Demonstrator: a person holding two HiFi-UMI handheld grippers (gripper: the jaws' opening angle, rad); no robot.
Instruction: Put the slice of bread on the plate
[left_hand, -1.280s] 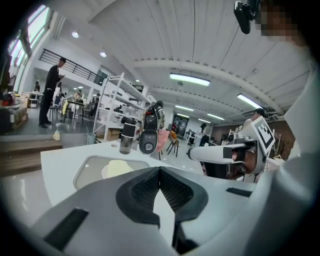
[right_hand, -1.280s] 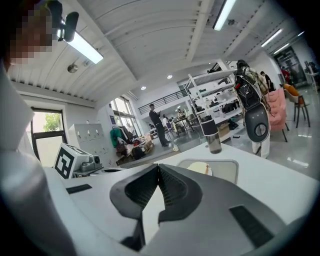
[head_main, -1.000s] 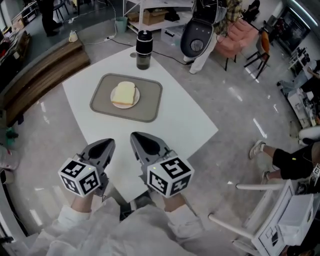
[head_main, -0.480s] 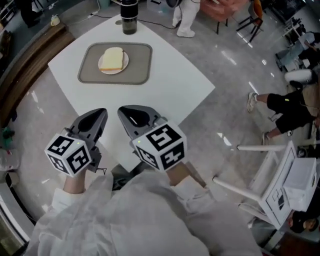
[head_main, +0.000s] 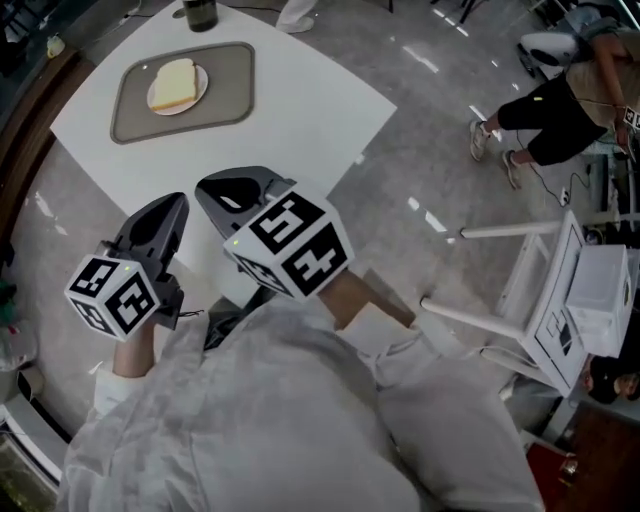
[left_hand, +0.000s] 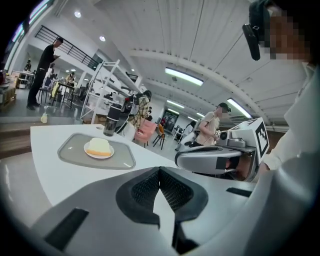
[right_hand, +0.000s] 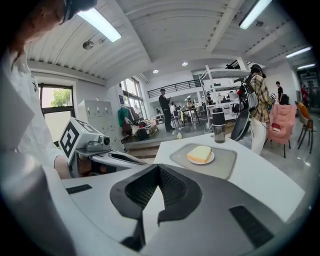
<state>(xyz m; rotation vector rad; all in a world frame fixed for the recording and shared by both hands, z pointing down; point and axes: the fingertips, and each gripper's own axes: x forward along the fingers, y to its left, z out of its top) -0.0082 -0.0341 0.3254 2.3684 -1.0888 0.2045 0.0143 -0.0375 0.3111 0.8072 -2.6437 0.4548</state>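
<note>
The pale square slice of bread (head_main: 172, 84) lies on a small round white plate (head_main: 203, 88), on a grey rectangular tray (head_main: 232, 95) at the white desk's (head_main: 310, 100) far end. Well apart from it, the left tool (left_hand: 159, 171) and right tool (right_hand: 158, 167) are both closed and empty.

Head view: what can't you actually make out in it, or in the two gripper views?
- Dark bottle: head view, cut off by the top edge; only its base shows.
- Plate: all views, mostly covered by the bread slice; only its rim shows.
- Table, near corner: head view, hidden behind the left gripper and right gripper.
</note>
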